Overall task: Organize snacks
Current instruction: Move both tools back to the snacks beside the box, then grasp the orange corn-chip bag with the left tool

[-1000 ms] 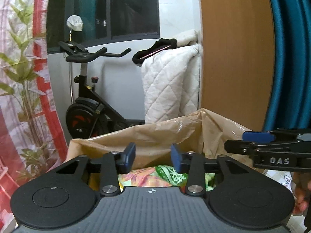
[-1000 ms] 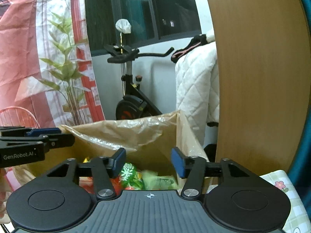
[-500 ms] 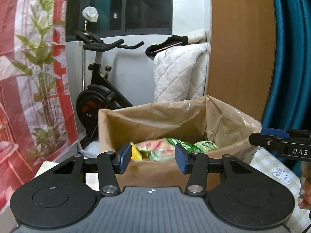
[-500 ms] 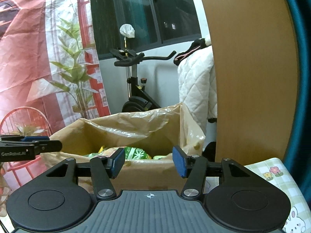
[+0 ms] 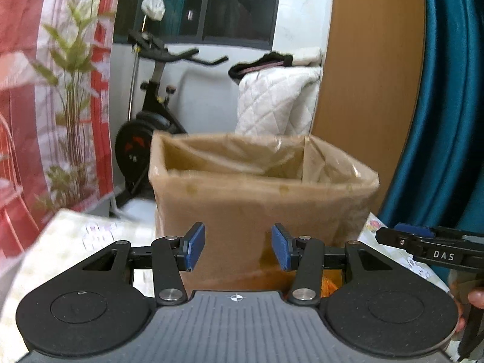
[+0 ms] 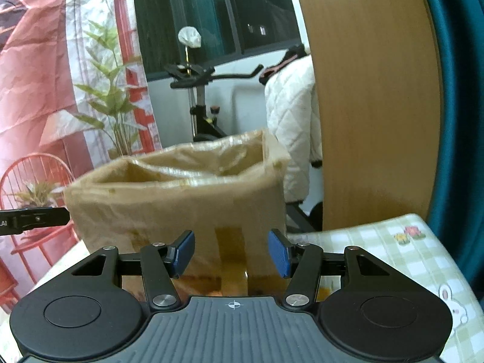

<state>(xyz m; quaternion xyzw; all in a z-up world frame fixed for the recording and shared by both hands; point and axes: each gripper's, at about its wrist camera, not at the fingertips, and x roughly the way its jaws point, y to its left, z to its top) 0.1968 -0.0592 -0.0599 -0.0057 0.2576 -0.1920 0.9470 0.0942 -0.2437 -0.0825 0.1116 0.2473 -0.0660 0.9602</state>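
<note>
The left claw (image 5: 238, 248) hangs spread and empty just before the near wall of the cardboard box (image 5: 260, 211), its blue pads apart. The right claw (image 6: 231, 252) is likewise spread, gripping nothing, facing the same wall. The box, lined with clear plastic, stands on the table (image 6: 393, 242) under a checked cloth. Any snacks inside it are hidden behind that wall.

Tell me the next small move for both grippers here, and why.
Probably lift both over the cardboard box's rim. The left gripper and right gripper face its outer wall with open, empty fingers, and the inside cannot be seen from this height.
</note>
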